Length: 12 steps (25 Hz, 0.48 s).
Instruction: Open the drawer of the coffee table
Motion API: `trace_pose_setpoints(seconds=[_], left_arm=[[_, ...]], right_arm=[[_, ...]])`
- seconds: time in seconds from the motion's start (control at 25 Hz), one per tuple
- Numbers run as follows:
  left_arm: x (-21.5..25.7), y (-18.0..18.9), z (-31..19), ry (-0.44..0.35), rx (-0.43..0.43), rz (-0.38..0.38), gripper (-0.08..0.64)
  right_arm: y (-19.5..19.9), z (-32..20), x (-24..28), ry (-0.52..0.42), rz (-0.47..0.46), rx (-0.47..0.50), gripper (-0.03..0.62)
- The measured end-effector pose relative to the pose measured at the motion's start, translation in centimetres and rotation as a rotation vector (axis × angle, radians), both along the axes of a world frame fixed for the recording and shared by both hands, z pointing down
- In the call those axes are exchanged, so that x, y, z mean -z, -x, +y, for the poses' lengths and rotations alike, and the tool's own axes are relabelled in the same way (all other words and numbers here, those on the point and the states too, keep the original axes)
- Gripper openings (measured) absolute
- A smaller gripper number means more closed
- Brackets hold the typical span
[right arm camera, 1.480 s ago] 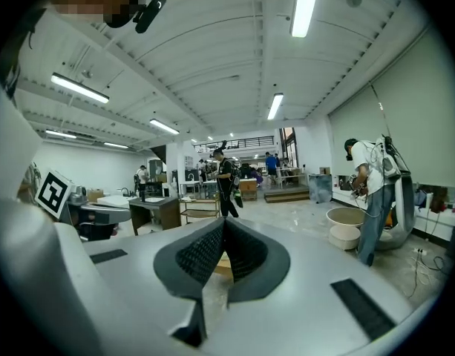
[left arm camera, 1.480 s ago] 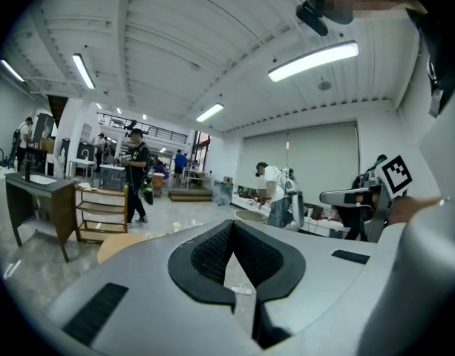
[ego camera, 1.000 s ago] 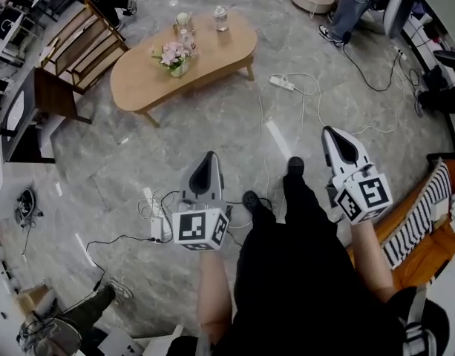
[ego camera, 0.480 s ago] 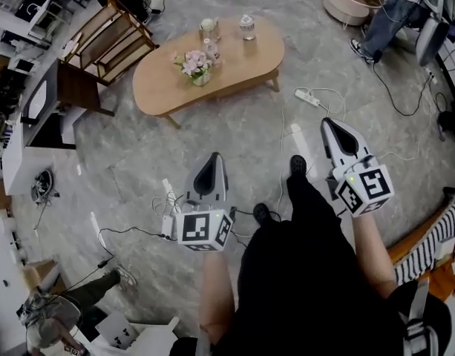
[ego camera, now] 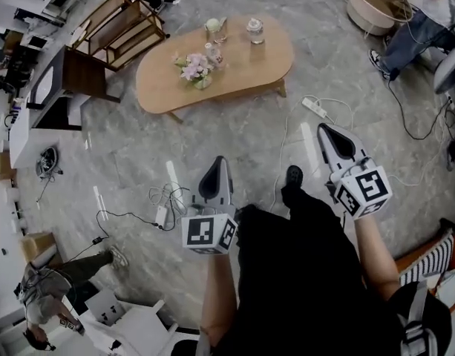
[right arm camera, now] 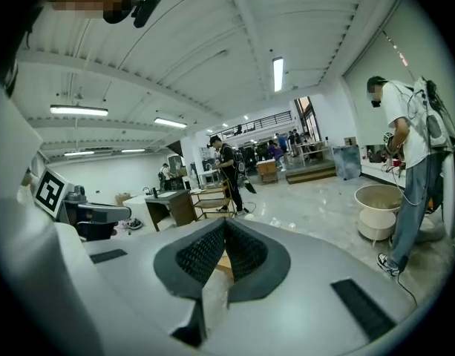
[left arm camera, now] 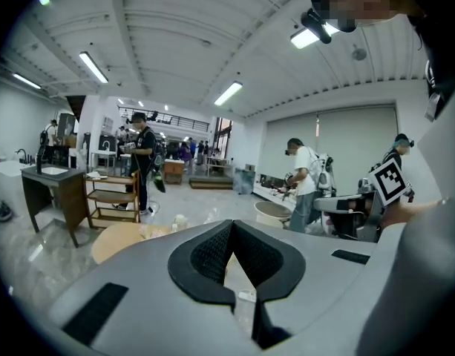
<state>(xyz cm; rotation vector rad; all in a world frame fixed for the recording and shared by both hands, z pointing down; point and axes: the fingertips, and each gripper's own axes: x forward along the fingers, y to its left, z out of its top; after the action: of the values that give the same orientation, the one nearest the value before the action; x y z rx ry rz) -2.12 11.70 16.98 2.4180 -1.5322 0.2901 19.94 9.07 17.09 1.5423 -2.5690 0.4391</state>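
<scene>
Ahead on the floor [ego camera: 234, 136], well apart from the person, stands the desk [ego camera: 258, 67]. Its drawer cannot be seen from above, so which side carries it is not clear, and an approach to the wrong side is one possible mistake.

Both tools are held low in front of the body and are not yet near the desk. The left gripper [ego camera: 220, 162] and the right gripper [ego camera: 325, 130] have their fingers [left arm camera: 205, 254] pressed together with nothing between them. In my judgement they must open before they meet a handle — shut fingers would only knock against the front or slip off it.

Loose cables [ego camera: 164, 199] lie beside the left gripper, and a power strip [ego camera: 313, 107] with its white cord lies between the right gripper and the desk. The foot [ego camera: 293, 176] is near this cord, so a step could catch on it.

Flowers [ego camera: 196, 69] and jars [ego camera: 254, 30] stand on the desk — a hard or crooked pull on the drawer could shake the light desk and tip them over.
</scene>
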Motion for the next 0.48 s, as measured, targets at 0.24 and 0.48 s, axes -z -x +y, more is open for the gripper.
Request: trace_pose_setpoints(seconds=[0.24,0.48], left_arm=[[-3.7,-1.9,-0.4,0.080,0.029,0.011,0.014],[-7.8,-1.8,-1.2,0.117,0.067,0.031,0.014]], right_arm=[[0.0,-1.6,-3.5,0.065,0.036,0.077,0.012],[1.0,-2.2,-8.9,0.166,0.074,0.138,0.012]])
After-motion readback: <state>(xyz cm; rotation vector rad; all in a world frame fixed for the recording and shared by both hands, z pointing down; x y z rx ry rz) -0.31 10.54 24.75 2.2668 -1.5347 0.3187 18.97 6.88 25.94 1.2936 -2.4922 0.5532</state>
